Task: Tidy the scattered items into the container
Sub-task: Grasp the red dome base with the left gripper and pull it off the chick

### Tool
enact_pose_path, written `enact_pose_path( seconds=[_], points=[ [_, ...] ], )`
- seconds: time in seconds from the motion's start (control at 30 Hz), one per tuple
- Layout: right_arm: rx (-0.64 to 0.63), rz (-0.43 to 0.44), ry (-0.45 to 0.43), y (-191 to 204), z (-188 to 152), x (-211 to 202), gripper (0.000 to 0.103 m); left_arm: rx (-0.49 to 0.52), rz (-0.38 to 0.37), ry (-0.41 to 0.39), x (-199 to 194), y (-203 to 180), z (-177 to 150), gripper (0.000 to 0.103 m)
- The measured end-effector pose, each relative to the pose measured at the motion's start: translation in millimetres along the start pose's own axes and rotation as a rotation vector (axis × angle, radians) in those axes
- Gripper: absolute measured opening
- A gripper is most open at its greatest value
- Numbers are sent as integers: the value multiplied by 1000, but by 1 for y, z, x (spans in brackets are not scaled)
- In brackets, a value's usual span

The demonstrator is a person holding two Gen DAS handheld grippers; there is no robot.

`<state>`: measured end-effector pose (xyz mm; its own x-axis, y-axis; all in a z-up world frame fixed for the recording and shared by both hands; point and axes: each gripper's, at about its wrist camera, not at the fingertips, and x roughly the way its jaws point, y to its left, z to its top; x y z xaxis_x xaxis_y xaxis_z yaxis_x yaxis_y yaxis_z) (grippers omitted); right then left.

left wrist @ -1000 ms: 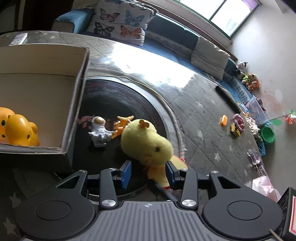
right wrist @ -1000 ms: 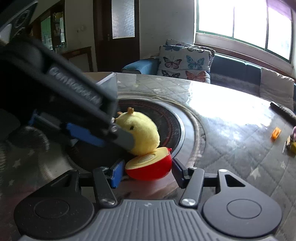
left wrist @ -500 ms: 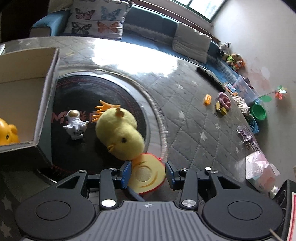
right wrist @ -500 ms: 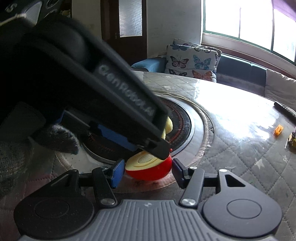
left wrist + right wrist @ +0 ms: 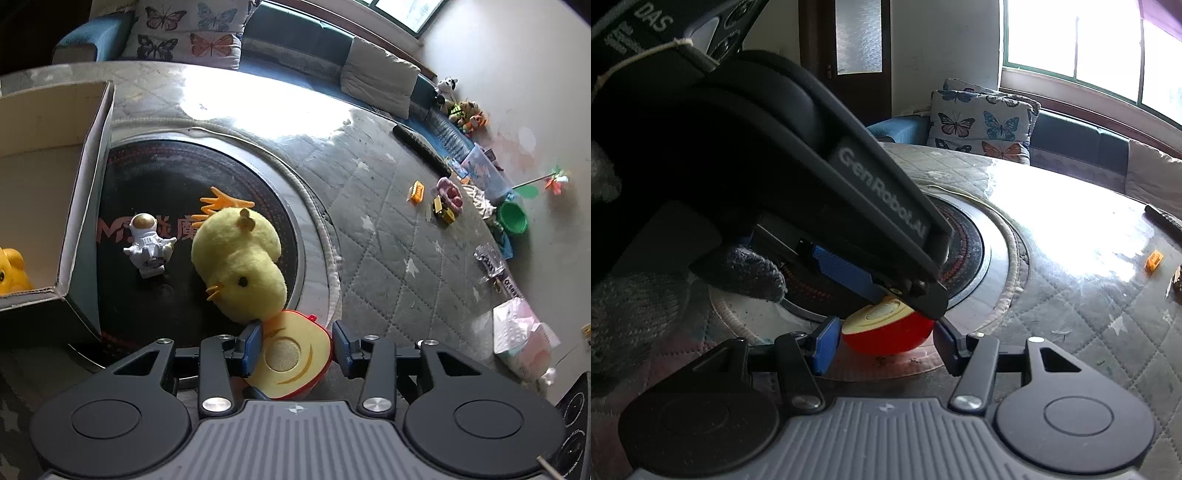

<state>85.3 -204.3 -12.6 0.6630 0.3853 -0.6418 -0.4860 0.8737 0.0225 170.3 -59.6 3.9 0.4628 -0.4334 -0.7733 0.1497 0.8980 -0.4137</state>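
Note:
A red half apple toy point(image 5: 291, 354) with a yellow cut face lies on the quilted table, between the fingers of my open left gripper point(image 5: 297, 345). It also sits between the fingers of my open right gripper point(image 5: 884, 341), as the red half apple point(image 5: 888, 332) in the right wrist view. The left gripper's body point(image 5: 820, 206) hangs over the apple there. A yellow plush chick point(image 5: 240, 269), a white astronaut figure point(image 5: 147, 247) and an orange comb-like piece point(image 5: 221, 203) lie on the round black mat. The cardboard box point(image 5: 88, 192) stands at left with a yellow toy point(image 5: 13, 271) inside.
Small toys point(image 5: 443, 201) and an orange piece point(image 5: 415, 192) lie at the table's far right; a black remote point(image 5: 421, 149) lies beyond. A sofa with butterfly cushions point(image 5: 188, 33) borders the back. A gloved hand point(image 5: 738, 273) holds the left gripper.
My left gripper has moved back from the plush chick and now straddles the half apple. The right gripper has stayed around the apple, open.

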Motion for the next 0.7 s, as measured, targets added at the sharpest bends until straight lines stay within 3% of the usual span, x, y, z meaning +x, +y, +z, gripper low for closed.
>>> enact_pose_path(
  seconds=[0.7],
  points=[
    [52,36,13,-4,-6,-6,53,-50,-23,-20,-1,11,1,47]
  ],
)
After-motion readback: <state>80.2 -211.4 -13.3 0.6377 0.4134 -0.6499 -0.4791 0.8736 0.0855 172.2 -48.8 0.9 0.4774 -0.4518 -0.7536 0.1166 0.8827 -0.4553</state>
